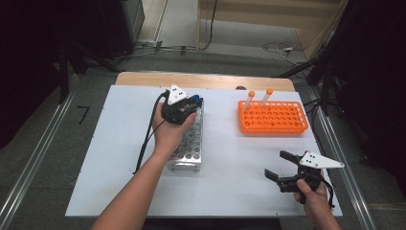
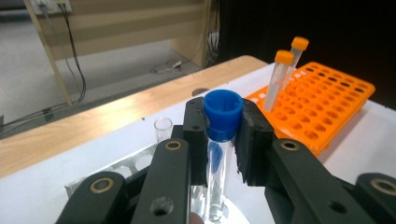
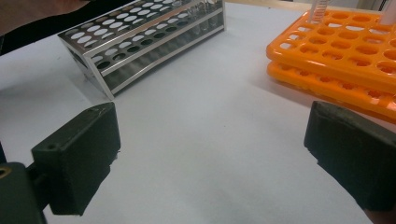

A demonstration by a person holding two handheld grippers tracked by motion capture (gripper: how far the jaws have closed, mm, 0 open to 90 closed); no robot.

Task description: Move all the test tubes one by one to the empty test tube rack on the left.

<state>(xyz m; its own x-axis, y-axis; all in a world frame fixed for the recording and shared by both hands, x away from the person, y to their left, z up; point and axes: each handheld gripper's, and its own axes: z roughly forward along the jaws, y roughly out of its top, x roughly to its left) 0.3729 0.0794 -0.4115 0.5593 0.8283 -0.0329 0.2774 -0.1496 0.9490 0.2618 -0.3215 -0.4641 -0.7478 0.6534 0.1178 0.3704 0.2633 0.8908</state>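
White sheeting covers the bench (image 1: 230, 182), with grey floor, loose cables and a pale wooden panel beyond its far edge. Left gripper (image 2: 224, 140) has its fingers (image 2: 195, 135) closed on a clear tube (image 2: 218, 163) with a blue cap (image 2: 223, 114), clamped just under the cap and held upright over the far end of the steel rack (image 1: 187, 143); the tube's lower end looks to be at or just above the rack's holes, though I cannot tell whether it is seated. One uncapped clear tube (image 2: 163, 128) stands in the steel rack just beside it. Right gripper (image 1: 281, 168) hovers near the bench's near right corner with its fingers (image 3: 77, 161) wide apart and nothing between them. Two orange-capped tubes (image 1: 257, 97) lean in the back row of the orange rack (image 1: 273, 117), whose other holes look vacant. Judging from this, the work appears to be at an early stage: one tube is in hand, and most holes in both racks are unfilled. No brand, label or writing can be read anywhere.
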